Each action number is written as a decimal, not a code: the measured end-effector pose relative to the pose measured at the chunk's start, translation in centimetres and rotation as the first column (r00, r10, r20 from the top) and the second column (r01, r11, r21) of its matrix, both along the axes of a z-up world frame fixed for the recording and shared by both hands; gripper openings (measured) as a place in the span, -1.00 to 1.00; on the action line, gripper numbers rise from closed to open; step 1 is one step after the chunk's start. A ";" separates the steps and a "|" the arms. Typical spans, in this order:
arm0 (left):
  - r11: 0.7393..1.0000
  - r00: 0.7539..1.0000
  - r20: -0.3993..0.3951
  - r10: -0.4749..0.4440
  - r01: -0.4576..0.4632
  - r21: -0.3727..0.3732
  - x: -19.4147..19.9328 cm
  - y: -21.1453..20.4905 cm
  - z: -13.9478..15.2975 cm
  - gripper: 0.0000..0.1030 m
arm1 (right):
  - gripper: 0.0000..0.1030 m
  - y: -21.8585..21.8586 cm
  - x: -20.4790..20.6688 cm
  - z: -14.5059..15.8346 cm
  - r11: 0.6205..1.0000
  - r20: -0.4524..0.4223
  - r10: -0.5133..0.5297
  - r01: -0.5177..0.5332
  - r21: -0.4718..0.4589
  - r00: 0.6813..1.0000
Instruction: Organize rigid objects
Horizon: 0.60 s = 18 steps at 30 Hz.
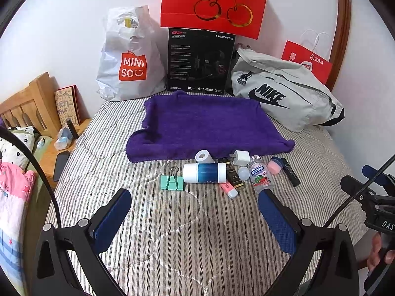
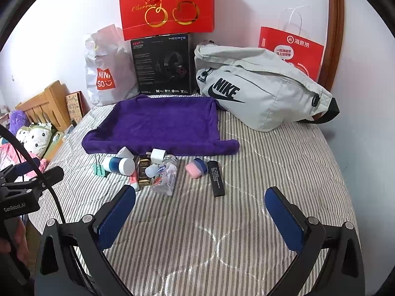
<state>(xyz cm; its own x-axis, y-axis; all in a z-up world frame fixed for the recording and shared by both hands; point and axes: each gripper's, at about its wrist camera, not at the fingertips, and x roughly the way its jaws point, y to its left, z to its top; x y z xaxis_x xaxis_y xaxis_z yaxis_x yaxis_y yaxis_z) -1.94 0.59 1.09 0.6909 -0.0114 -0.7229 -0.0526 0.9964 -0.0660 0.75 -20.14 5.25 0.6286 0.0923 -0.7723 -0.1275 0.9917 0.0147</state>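
Note:
Small items lie in a cluster on the striped bed, just in front of a purple towel (image 1: 205, 125) (image 2: 158, 123): a green binder clip (image 1: 172, 181) (image 2: 99, 169), a blue-and-white cylinder (image 1: 205, 172) (image 2: 119, 165), a white tape roll (image 1: 204, 156), a white charger plug (image 1: 240, 157) (image 2: 157, 155), a dark gold-label box (image 1: 233, 174) (image 2: 144, 171), a clear bottle (image 1: 259, 174) (image 2: 166, 176), a pink highlighter (image 1: 229, 190), a pink-and-blue case (image 1: 276, 165) (image 2: 196, 168) and a black stick (image 1: 291, 171) (image 2: 216, 178). My left gripper (image 1: 195, 198) and right gripper (image 2: 200, 196) hover open and empty, short of the cluster.
Behind the towel stand a white Miniso bag (image 1: 128, 56), a black headset box (image 1: 200, 61), a red cherry bag (image 1: 212, 2), a grey Nike bag (image 1: 284, 91) and a red paper bag (image 2: 293, 49). A wooden bedside shelf (image 1: 51, 153) lies left of the bed.

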 end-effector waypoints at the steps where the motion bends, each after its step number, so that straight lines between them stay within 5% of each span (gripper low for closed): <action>1: 1.000 1.000 0.000 -0.001 0.001 0.001 0.0 0.0 0.0 1.00 | 1.00 0.0 0.0 0.0 1.000 0.000 0.001 -0.001 0.004 1.000; 18: 1.000 1.000 -0.002 0.003 -0.003 -0.006 0.0 0.3 -0.1 1.00 | 0.99 0.1 0.0 0.0 1.000 -0.002 0.003 -0.003 0.006 1.000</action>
<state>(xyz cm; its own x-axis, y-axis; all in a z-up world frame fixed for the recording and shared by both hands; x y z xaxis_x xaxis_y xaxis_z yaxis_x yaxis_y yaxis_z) -1.98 0.91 1.00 0.6897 -0.0141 -0.7239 -0.0553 0.9959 -0.0721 0.74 -20.06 5.30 0.6264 0.0986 -0.7733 -0.1304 0.9912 0.0207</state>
